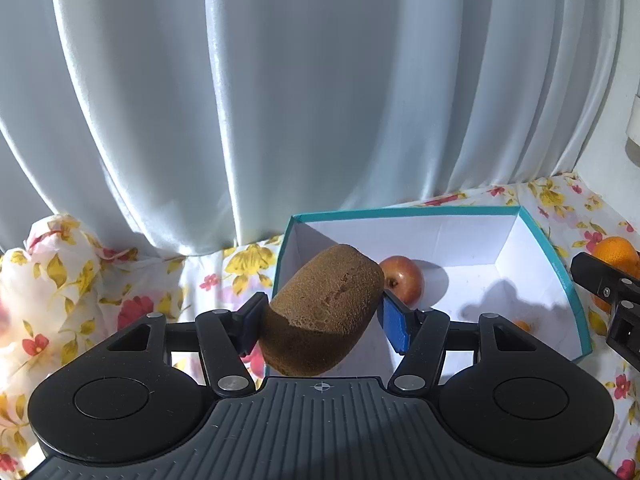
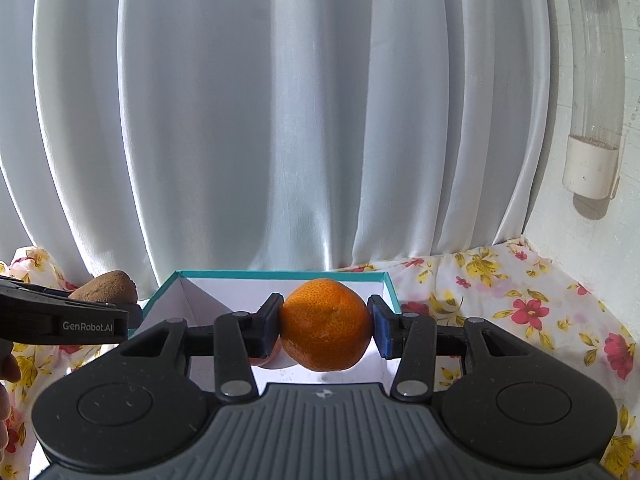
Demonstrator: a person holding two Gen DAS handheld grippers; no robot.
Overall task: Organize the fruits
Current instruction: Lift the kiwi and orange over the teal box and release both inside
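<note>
Currently both tongs are loaded: the left gripper (image 1: 320, 316) is clamped on a brown kiwi (image 1: 324, 312), which sits tilted between the blue pads at the centre of the left view, and the right gripper (image 2: 325, 326) is clamped on an orange (image 2: 326, 324) at the centre of the right view. The box (image 1: 576, 304), white inside with a teal rim, stands on the flowered cloth (image 2: 520, 304) in front of the pale curtain (image 1: 280, 100). One red apple (image 1: 404, 284) already lies on the box floor, toward its far left corner in the left view. The kiwi appears to hang over the near left edge of the box, and the orange appears to hover above its near side. To finish this step well, I judge each fruit should be carried fully past the rim and lowered close to the floor before the pads part, in a bare patch away from the apple. Release one fruit at a time, since round fruit may roll. The kiwi's tilted grip looks less secure, so gentle travel is advisable.
</note>
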